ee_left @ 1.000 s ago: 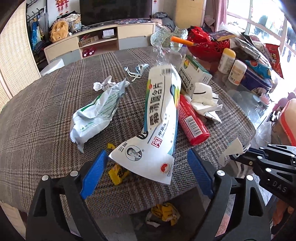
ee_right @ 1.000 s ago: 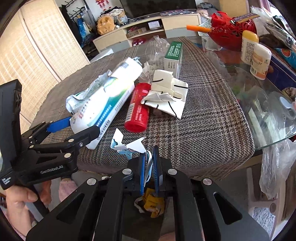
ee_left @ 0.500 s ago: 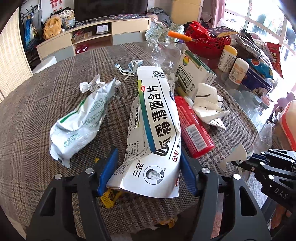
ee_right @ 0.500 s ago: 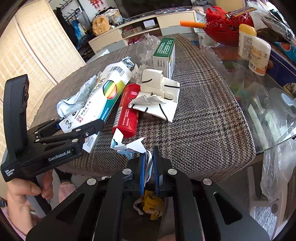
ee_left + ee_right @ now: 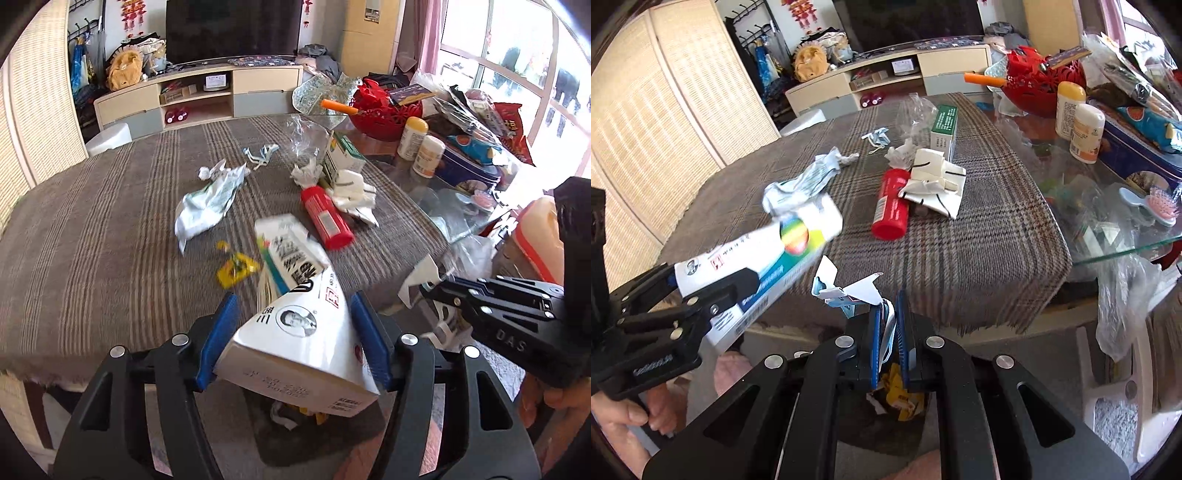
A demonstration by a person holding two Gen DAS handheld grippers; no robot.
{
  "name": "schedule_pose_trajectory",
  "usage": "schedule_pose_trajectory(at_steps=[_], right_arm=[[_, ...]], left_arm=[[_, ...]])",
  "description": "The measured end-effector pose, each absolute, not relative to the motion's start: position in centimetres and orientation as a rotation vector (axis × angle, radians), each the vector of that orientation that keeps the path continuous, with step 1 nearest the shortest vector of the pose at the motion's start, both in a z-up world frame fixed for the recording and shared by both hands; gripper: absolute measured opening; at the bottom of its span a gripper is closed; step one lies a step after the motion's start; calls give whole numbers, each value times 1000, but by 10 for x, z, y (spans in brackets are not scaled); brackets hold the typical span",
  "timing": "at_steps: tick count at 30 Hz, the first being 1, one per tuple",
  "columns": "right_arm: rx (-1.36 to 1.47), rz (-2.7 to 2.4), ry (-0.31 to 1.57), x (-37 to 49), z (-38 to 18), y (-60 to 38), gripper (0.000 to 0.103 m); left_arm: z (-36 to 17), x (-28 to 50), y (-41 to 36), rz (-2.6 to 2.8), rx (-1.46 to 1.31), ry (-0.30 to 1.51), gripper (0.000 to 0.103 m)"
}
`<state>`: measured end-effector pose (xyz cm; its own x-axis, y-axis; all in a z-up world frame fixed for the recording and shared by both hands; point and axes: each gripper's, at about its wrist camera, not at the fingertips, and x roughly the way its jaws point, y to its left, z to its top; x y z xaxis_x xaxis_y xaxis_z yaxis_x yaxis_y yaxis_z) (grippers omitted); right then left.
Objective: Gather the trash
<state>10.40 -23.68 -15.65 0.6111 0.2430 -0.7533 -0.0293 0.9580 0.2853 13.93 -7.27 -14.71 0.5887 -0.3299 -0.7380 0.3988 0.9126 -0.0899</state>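
Clamped on the near end of a long white carton, our left gripper holds it off the table, its far end angled out over the plaid cloth. From the right wrist view the same carton juts up to the right from the left gripper, blurred at its tip. Our right gripper has its jaws nearly together on a torn white and blue paper scrap, held just off the table's near edge.

On the cloth lie more scraps: a yellow wrapper just beyond the carton, a crumpled white and green bag further left, a red tube on its side touching folded white paper, and a green and white box behind them. A small paper wad sits beside the box. Below both grippers we see a dark bin with yellow and white litter inside. Right of the cloth, on the glass tabletop, stand two white bottles and a red basket.
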Motion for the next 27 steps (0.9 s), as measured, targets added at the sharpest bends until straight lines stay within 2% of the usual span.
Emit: schedule_pose_trajectory(at_steps=[4,7,10,13,15,16,23,24,25,26,27], right_arm=[[243,161,914,77,-162,-226,10],[247,174,947,64,-177,-219,10],[250,179,991,57,-196,-211,10],[257,177,1024,53,-217,-206,10],[270,177,1054,55,-233,-203,10],[272,177,1067,57,-240,-201,10],[289,140,1131,80,-278,-196,13],[294,133,1144,84,-283,-196,13],[296,124,1151,87,-286,-196,17],[297,117,1156,89,-288,-197,23],[302,106,1159,91,-291,-198,47]], left_arm=[[-160,104,-60,-427,63,861,57],[-177,85,-53,-434,43,884,52],[-203,76,-48,-440,22,949,39],[-228,76,-43,-438,-6,1009,22],[-250,80,-43,-433,-23,1054,4],[-259,83,-43,-434,-35,1073,2],[-301,98,-54,-426,-11,1150,2],[-304,99,-55,-424,-6,1153,9],[-306,99,-56,-422,-3,1153,16],[-308,99,-55,-419,-6,1151,29],[-310,100,-54,-409,-5,1151,34]])
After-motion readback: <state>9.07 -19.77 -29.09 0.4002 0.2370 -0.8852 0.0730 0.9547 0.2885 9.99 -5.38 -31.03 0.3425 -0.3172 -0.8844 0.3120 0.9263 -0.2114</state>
